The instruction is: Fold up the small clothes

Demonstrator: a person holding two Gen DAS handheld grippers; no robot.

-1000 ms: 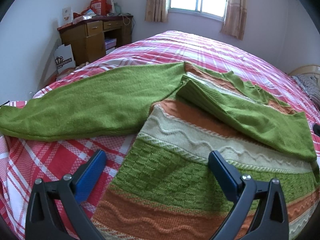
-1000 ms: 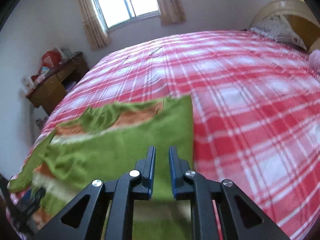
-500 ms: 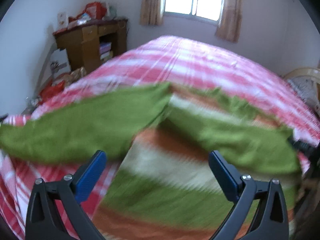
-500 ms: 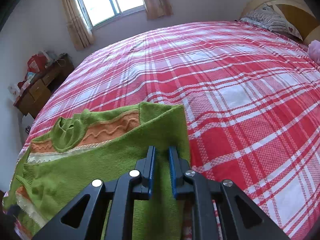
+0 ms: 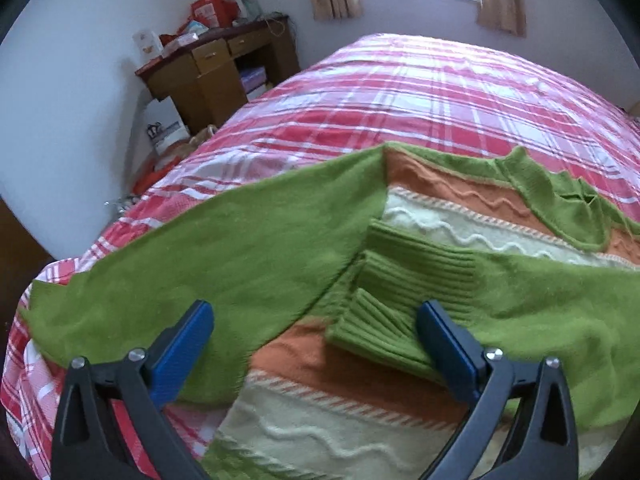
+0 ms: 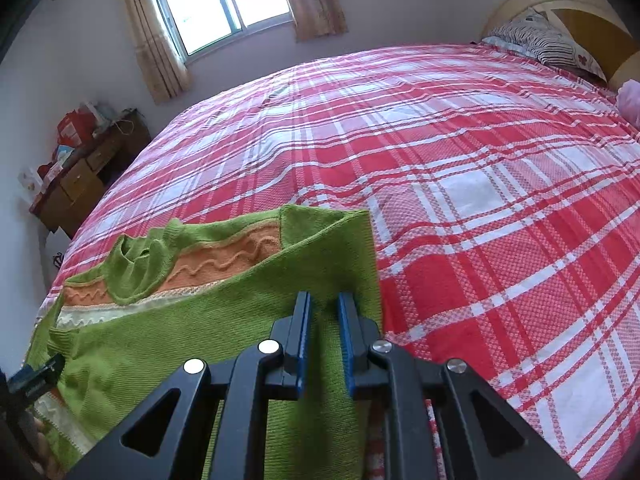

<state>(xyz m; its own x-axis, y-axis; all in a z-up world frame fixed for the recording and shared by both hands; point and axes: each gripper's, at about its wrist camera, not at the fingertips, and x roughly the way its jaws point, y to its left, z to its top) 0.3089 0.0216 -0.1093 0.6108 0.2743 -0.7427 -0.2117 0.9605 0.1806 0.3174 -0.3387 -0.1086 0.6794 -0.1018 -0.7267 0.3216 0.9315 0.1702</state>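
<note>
A green, orange and cream striped knit sweater (image 5: 440,208) lies face up on the red plaid bed (image 5: 420,92). Its left sleeve (image 5: 224,256) stretches out flat to the left. Its right sleeve (image 5: 532,300) is folded across the chest, the ribbed cuff (image 5: 396,296) lying between my fingers. My left gripper (image 5: 316,328) is open just above the cuff and holds nothing. In the right wrist view my right gripper (image 6: 324,316) is nearly shut on the folded right sleeve (image 6: 240,320) near the shoulder. The collar (image 6: 136,264) shows to the left.
A wooden desk (image 5: 216,68) piled with boxes stands by the wall at the bed's far left. A window with curtains (image 6: 224,4) is behind the bed. A headboard and striped pillow (image 6: 548,40) are at the far right. The bed spreads out bare to the right (image 6: 500,200).
My left gripper has moved forward and up the sweater, from the hem to the folded cuff. My right gripper has kept its grip on the sleeve and laid it down flatter.
</note>
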